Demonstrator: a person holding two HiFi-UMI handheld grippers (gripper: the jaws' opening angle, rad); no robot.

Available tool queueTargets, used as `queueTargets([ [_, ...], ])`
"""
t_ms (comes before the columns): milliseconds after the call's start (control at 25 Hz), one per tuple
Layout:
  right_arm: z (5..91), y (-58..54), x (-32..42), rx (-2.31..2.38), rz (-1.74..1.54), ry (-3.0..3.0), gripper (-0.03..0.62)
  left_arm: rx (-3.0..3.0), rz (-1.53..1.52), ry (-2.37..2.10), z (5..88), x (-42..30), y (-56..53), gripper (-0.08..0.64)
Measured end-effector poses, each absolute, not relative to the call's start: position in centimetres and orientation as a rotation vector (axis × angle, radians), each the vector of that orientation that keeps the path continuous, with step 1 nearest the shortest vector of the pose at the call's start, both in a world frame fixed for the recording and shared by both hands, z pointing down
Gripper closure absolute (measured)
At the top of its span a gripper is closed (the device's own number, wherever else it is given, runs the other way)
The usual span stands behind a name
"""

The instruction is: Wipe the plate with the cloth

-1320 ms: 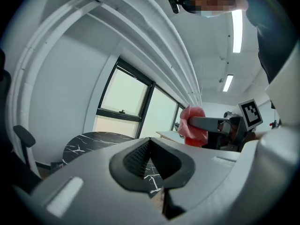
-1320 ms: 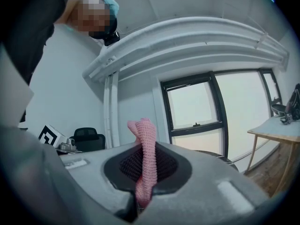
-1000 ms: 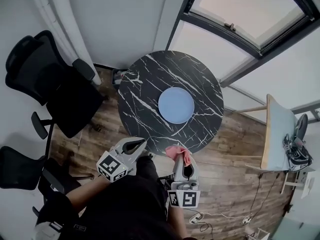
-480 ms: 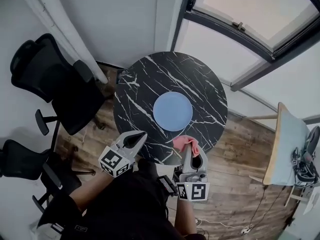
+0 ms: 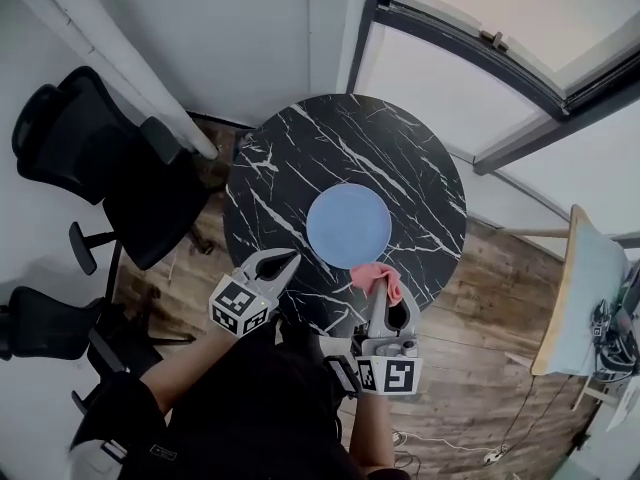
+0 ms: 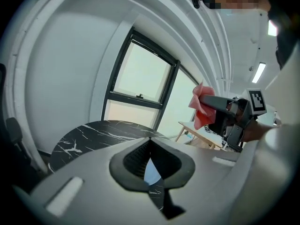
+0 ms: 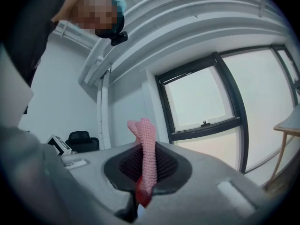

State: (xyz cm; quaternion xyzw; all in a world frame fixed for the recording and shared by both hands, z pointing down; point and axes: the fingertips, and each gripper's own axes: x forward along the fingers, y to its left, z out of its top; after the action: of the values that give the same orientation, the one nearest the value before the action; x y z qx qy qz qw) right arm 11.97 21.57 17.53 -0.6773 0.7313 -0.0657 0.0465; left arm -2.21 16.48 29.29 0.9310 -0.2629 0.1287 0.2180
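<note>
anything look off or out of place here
Nothing stands out. The plate lies flat and whole near the middle of the table, with no spill in sight. The cloth is pinched in the right gripper, in the air short of the plate. The left gripper is shut and empty.

The person wears a black top (image 5: 250, 408) and a teal cap (image 7: 111, 0). The left gripper (image 5: 288, 261) and right gripper (image 5: 384, 290) are pale grey, each bearing a cube of black-and-white square markers.
</note>
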Motion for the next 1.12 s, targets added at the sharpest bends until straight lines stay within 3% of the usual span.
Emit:
queueTargets([
  [440,24.2,14.6,11.9,-2.171,-0.315,2.285,0.578,2.402,0.529,-0.668,38.5,-0.2,8.8,0.535],
  [920,33.0,10.8,11.2,-2.197,-0.486,2.347,0.578,2.145,0.758,-0.655,51.8,0.6,6.3,0.382],
  [1120,34.9,10.0,11.6,-2.2,-0.513,2.352,0.578,2.089,0.775,-0.604,54.4,1.9,6.3,0.364],
])
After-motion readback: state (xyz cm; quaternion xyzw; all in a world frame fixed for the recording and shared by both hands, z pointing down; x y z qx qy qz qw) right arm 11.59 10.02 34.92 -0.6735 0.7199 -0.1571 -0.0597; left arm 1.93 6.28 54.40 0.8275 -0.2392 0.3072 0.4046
